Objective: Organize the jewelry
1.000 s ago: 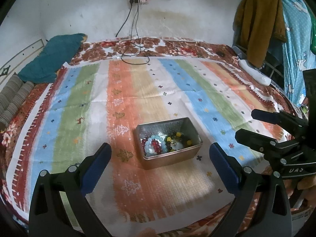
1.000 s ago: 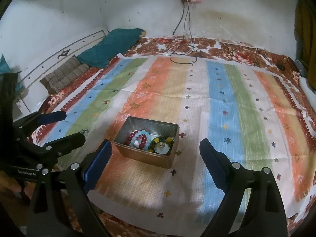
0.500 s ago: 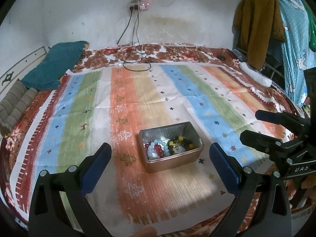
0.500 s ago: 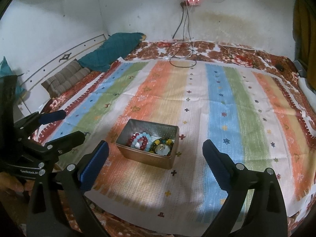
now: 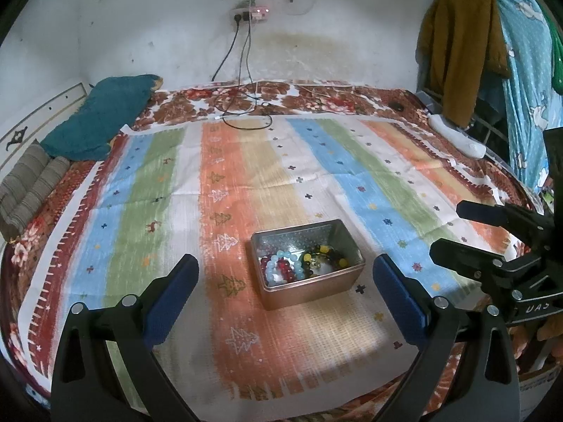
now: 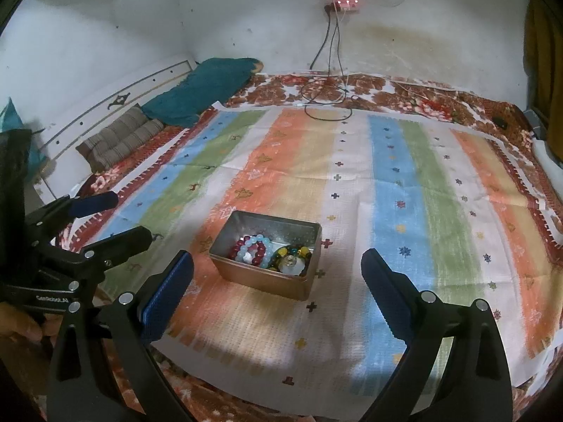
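On striped cloth (image 5: 246,176): tin (image 5: 306,263), both grippers clear.

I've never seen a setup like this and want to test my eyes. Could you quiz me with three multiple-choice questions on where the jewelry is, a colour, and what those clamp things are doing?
1. Where are the bead bracelets?
A. Inside the metal tin
B. Spread on the striped cloth
C. On the teal pillow

2. What colour are the pads on each hand-held gripper's fingers?
A. Red
B. Blue
C. Yellow

3. What state is the left hand-held gripper in?
A. Shut on a bracelet
B. Shut on the tin
C. Open, holding nothing

Answers:
1. A, the beads lie heaped within the tin's walls in both views.
2. B, blue pads line the black fingers.
3. C, its fingers stand wide apart, short of the tin; the right hand-held gripper is the same.
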Demonstrator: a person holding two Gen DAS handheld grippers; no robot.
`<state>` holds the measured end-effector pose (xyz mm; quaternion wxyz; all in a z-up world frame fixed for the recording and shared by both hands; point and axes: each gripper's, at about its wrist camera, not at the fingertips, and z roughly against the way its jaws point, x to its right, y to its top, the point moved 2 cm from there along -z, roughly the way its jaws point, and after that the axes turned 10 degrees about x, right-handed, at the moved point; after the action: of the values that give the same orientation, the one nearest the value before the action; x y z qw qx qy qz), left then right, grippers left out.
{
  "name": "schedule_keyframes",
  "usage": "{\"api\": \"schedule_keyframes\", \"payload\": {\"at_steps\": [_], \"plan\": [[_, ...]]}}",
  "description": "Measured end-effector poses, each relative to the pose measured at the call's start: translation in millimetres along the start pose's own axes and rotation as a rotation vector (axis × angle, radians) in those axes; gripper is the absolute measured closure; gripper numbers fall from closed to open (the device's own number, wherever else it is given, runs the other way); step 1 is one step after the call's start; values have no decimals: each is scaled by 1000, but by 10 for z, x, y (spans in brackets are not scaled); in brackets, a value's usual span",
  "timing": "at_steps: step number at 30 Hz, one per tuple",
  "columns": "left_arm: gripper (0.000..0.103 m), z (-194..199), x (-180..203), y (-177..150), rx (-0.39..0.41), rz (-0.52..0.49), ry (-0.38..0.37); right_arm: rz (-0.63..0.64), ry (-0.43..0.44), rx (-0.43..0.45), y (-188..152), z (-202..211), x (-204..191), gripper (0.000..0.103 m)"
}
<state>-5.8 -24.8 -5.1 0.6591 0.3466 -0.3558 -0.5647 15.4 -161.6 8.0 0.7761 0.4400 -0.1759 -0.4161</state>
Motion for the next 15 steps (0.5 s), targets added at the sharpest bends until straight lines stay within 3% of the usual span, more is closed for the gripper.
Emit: {"api": "schedule_keyframes", "payload": {"at_steps": [15], "plan": [[6,46,13,8,11,-13,-16,-10,12,8,-11,13,-12,6]]}}
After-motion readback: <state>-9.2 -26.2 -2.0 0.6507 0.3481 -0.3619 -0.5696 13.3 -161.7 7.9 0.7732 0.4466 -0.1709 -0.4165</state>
